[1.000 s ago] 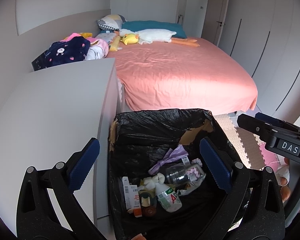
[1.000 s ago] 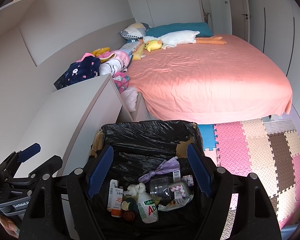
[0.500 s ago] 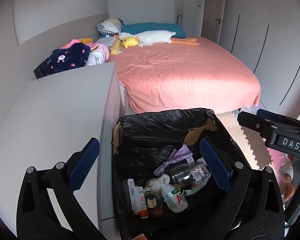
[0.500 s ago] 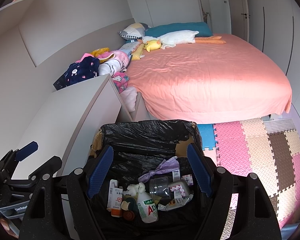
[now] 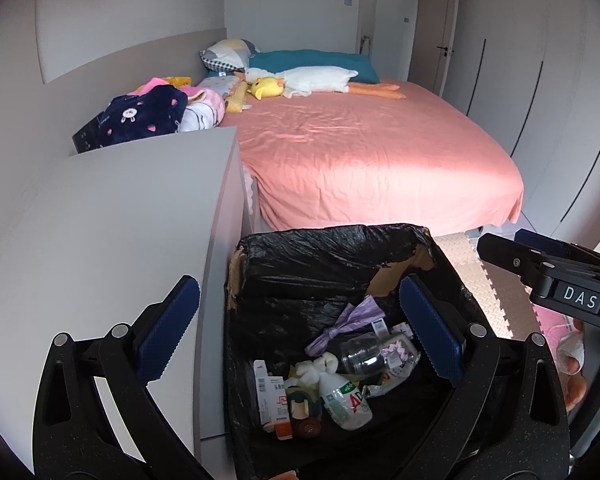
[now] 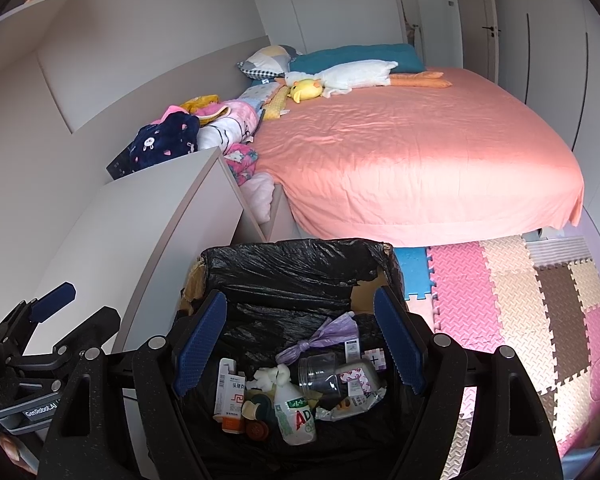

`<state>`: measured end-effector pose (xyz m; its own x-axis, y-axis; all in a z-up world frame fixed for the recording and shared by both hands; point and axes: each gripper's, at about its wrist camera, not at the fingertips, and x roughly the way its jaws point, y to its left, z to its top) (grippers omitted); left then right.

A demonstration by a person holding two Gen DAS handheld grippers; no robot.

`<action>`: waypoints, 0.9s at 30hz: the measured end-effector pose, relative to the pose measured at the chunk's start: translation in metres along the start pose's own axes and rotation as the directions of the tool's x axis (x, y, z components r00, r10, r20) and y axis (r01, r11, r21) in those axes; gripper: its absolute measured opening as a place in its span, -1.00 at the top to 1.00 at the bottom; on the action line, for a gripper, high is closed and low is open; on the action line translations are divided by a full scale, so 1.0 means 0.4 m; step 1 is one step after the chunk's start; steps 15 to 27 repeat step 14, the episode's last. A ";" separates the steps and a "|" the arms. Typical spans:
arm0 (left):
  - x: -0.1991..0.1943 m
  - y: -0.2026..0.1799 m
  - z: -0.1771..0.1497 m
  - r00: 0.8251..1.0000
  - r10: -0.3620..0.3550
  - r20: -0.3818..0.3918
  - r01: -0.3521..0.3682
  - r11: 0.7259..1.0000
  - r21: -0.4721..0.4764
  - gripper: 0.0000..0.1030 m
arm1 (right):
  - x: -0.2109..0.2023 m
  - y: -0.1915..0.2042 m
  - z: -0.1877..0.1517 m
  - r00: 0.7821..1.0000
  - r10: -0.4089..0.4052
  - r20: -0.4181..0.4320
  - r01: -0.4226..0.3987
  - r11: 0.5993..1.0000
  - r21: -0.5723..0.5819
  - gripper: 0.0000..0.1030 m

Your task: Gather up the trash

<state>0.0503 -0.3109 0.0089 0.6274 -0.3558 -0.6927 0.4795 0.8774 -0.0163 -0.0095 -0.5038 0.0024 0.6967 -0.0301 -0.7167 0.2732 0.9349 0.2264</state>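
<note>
I am holding both my left gripper and my right gripper over the black-lined trash bin, jaws spread wide and gripping nothing, probably because the trash is already lying at its bottom: a white bottle, a carton, a clear cup and a purple wrapper. My right view is showing the foam floor mats beside the bed, while my left view is showing more of the bare cabinet top.
</note>
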 end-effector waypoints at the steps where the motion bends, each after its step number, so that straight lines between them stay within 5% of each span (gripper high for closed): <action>1: -0.002 -0.001 -0.002 1.000 0.008 0.005 -0.008 1.000 0.003 -0.88 | -0.001 0.000 -0.001 1.000 -0.001 0.000 0.001 1.000 0.000 -0.49; 27: 0.004 0.001 0.000 0.999 -0.026 -0.020 0.026 1.000 0.002 -0.88 | -0.002 -0.004 -0.003 1.000 0.000 -0.001 0.000 1.000 0.001 -0.49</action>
